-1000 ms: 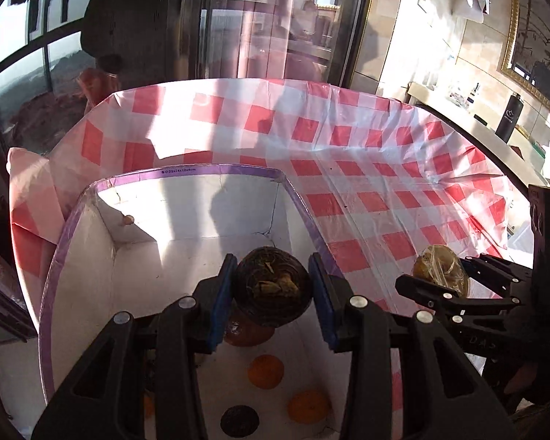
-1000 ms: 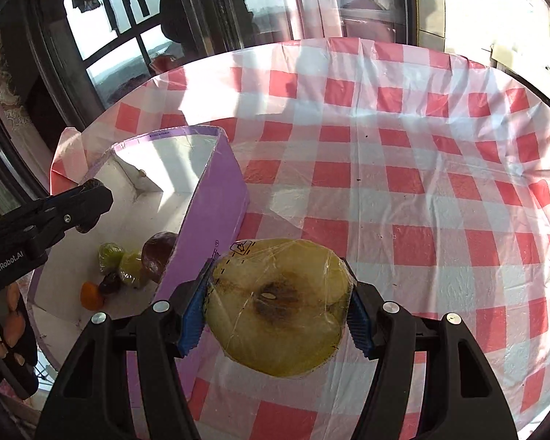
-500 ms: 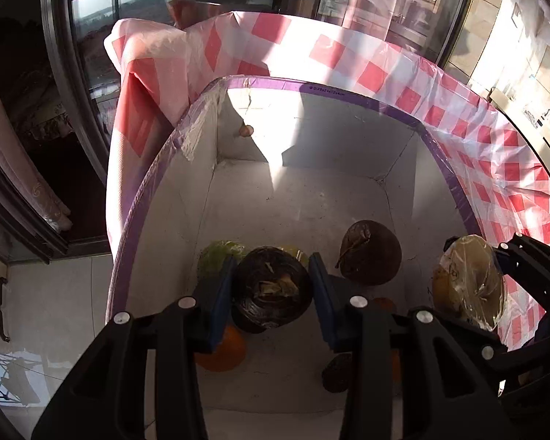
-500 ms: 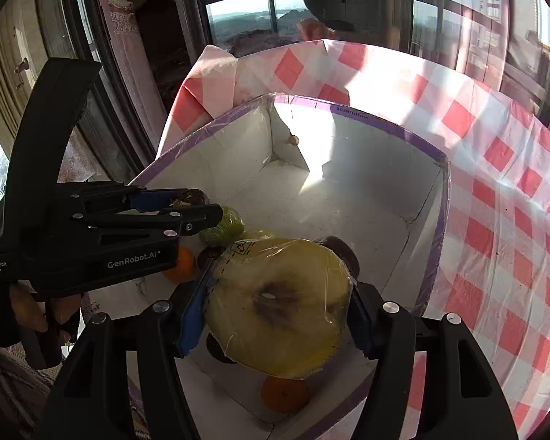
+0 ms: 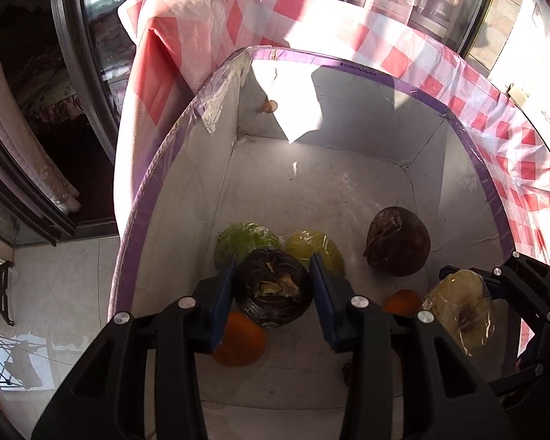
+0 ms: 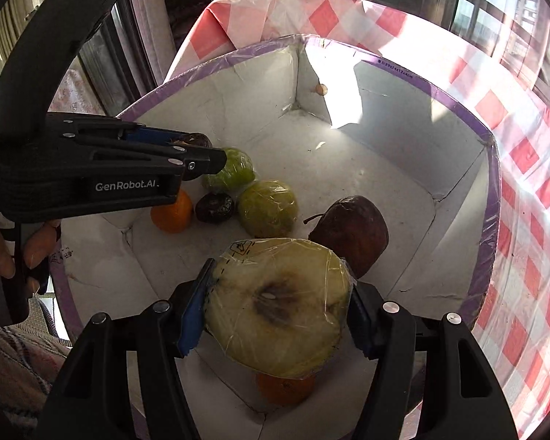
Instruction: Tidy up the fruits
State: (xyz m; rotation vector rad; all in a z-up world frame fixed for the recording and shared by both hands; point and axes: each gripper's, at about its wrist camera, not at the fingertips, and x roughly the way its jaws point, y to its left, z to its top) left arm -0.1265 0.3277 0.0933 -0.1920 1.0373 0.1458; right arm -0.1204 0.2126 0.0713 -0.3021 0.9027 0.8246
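My left gripper (image 5: 273, 288) is shut on a dark round fruit (image 5: 273, 291) and holds it inside the white box (image 5: 311, 69) with the purple rim. My right gripper (image 6: 275, 308) is shut on a plastic-wrapped half apple (image 6: 275, 304), cut face toward the camera, also above the box floor. On the floor lie a green wrapped fruit (image 5: 245, 240), a yellow-green wrapped fruit (image 5: 311, 247), a dark red apple (image 5: 398, 242), two oranges (image 5: 240, 341) (image 5: 403, 302) and a small dark fruit (image 6: 214, 207). The left gripper also shows in the right wrist view (image 6: 201, 150).
The box stands on a table with a red-and-white checked cloth (image 6: 524, 190), near the table's left edge. Beyond the edge are a tiled floor (image 5: 55, 293), dark window frames (image 5: 66, 55) and curtains.
Both grippers have moved left from above the cloth to over the box and lowered into it, each still holding its fruit.
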